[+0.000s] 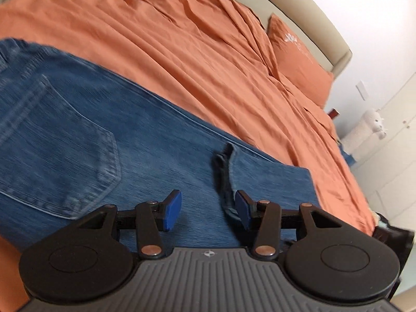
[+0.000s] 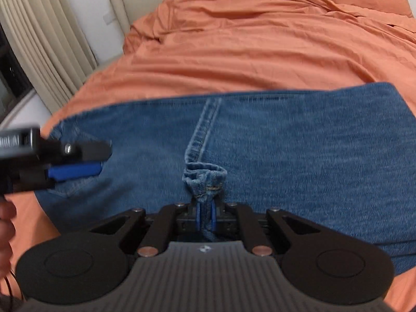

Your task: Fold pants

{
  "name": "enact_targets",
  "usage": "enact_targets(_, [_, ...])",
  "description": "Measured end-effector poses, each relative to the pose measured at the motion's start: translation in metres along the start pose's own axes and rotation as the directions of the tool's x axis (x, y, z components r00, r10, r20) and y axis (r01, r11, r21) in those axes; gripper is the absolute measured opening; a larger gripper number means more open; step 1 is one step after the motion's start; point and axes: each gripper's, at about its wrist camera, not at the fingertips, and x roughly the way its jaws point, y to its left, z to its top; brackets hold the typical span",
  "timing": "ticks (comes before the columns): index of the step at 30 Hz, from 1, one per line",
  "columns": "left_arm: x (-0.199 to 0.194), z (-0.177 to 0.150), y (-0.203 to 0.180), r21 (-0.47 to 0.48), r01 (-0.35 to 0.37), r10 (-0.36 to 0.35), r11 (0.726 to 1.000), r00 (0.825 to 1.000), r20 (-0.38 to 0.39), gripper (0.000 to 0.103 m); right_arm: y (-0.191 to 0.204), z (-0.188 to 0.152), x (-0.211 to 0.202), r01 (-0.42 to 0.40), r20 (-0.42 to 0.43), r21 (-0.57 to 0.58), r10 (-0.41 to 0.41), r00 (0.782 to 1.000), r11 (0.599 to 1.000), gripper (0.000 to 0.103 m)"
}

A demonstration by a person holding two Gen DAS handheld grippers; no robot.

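Pinching the jeans (image 2: pixel 286 156) hem, right claw (image 2: pixel 205 214) nearly closed; left claw (image 1: pixel 208 208) gapes above them.

Left hand-held gripper (image 1: pixel 207 209) gapes over blurred, seemingly folded jeans (image 1: pixel 109 140).

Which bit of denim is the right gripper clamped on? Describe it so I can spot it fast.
Start at the orange bedspread, then the blue jeans spread flat across it. Near their middle, follow the stitched seam down to a bunched hem end pinched in the right gripper; it alone stands up off the flat denim.
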Motion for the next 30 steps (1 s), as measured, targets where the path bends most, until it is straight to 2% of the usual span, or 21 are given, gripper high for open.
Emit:
enact_targets(1, [0.004,0.001,0.000,-0.004,0.010,-0.011,1.000,1.000,-0.011,0.057,0.001,-0.002,0.000,-0.004,-0.011,-0.013,0.004,1.000,1.000,0.012])
enact_targets(3, [0.014,0.003,0.001,-0.022,0.038,-0.039,0.999,0.999,-0.035,0.059,0.000,-0.002,-0.004,-0.025,-0.034,-0.031,0.024,0.999,0.999,0.026])
enact_targets(7, [0.037,0.009,0.002,-0.041,0.066,-0.068,0.997,0.996,-0.054,0.059,-0.006,0.004,-0.017,-0.087,-0.070,-0.040,0.084,0.994,0.995,0.034])
enact_targets(9, [0.053,0.016,-0.001,-0.047,0.075,-0.078,0.996,0.995,-0.056,0.062,-0.016,0.008,-0.032,-0.103,-0.054,-0.033,0.101,0.993,0.994,0.051])
enact_targets(11, [0.068,0.020,-0.001,-0.060,0.083,-0.087,0.995,0.994,-0.068,0.063,-0.030,0.013,-0.047,-0.067,-0.023,-0.042,0.066,0.998,0.997,0.055])
enact_targets(14, [0.093,0.024,0.002,-0.078,0.069,-0.075,0.995,0.994,-0.077,0.063,-0.062,0.018,-0.061,0.043,0.025,-0.048,-0.042,0.999,0.998,0.055])
enact_targets(16, [0.105,0.024,0.004,-0.088,0.081,-0.087,0.993,0.993,-0.074,0.060,-0.085,0.018,-0.066,0.123,0.061,-0.016,-0.122,0.991,0.992,0.055])
enact_targets(18, [0.114,0.025,0.001,-0.075,0.087,-0.092,0.993,0.994,-0.066,0.058,-0.107,0.016,-0.068,0.138,0.084,0.024,-0.139,0.987,0.990,0.055])
enact_targets(19, [0.117,0.025,-0.001,-0.067,0.084,-0.089,0.994,0.994,-0.061,0.053,-0.117,0.016,-0.067,0.142,0.085,0.044,-0.145,0.986,0.989,0.055])
enact_targets(21, [0.119,0.024,-0.005,-0.048,0.088,-0.091,0.995,0.995,-0.052,0.022,-0.135,0.017,-0.064,0.156,0.081,0.072,-0.161,0.984,0.985,0.053])
enact_targets(22, [0.117,0.023,-0.008,-0.025,0.088,-0.089,0.996,0.995,-0.037,0.020,-0.144,0.018,-0.062,0.171,0.078,0.088,-0.178,0.981,0.981,0.052])
enact_targets(23, [0.110,0.023,-0.013,0.012,0.085,-0.085,0.996,0.996,-0.002,0.014,-0.151,0.019,-0.063,0.183,0.075,0.103,-0.191,0.979,0.978,0.046])
enact_targets(26, [0.079,0.026,-0.043,0.154,0.117,-0.133,0.981,0.986,0.098,0.012,-0.167,0.024,-0.068,0.190,0.102,0.125,-0.203,0.974,0.974,0.036])
enact_targets(27, [0.068,0.026,-0.053,0.210,0.123,-0.152,0.970,0.980,0.130,0.012,-0.170,0.026,-0.070,0.204,0.123,0.123,-0.219,0.968,0.971,0.026])
enact_targets(28, [0.058,0.025,-0.062,0.269,0.101,-0.148,0.958,0.976,0.160,0.012,-0.174,0.029,-0.072,0.217,0.144,0.119,-0.233,0.962,0.969,0.021])
enact_targets(29, [0.055,0.025,-0.065,0.297,0.066,-0.121,0.953,0.978,0.172,0.012,-0.178,0.032,-0.073,0.226,0.163,0.119,-0.243,0.956,0.967,0.015])
enact_targets(30, [0.057,0.027,-0.064,0.304,0.040,-0.094,0.952,0.982,0.166,0.012,-0.181,0.037,-0.072,0.230,0.180,0.120,-0.249,0.952,0.966,0.013])
